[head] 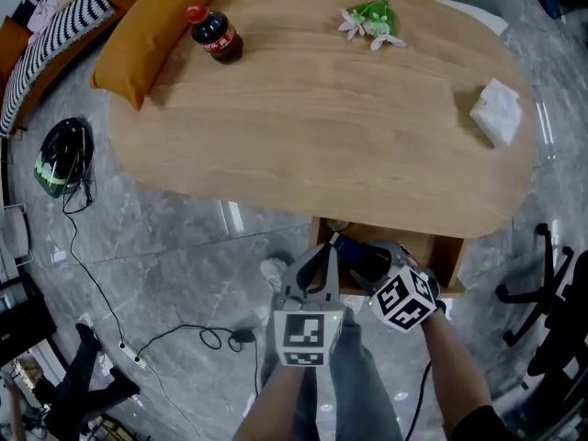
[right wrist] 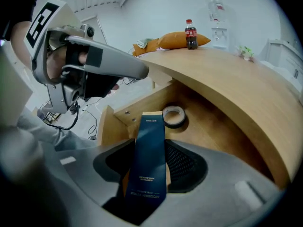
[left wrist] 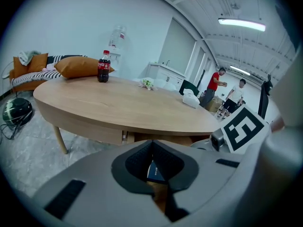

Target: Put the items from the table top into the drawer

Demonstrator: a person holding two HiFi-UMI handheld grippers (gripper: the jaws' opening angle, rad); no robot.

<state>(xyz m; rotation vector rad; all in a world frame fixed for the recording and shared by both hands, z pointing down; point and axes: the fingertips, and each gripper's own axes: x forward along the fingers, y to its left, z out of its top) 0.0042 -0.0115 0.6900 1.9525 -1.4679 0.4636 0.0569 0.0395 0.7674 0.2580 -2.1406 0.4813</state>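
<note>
Mid-placement, by the look of it: clamped a dark blue box (right wrist: 151, 126) upright in the right gripper (right wrist: 147, 148), just above the open drawer (right wrist: 111, 122), with a tape roll (right wrist: 173, 116) lying inside the drawer. Held the left gripper (left wrist: 152, 143) pinched together and empty, near the drawer's front. Called next, probably, for lowering into the drawer and letting go. Waiting above the drawer on the oval wooden table (head: 322, 145): cola bottle (head: 213, 35), flower sprig (head: 370, 21), white packet (head: 497, 111), orange cushion (head: 156, 26). Showed grey marble floor (head: 184, 274) below the drawer, with a helmet (head: 61, 157) well apart from it.

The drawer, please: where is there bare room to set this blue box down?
The drawer floor is bare right of the tape roll, toward the tabletop. The corner left of the roll is tight; the blue box hides the nearest floor.
</note>
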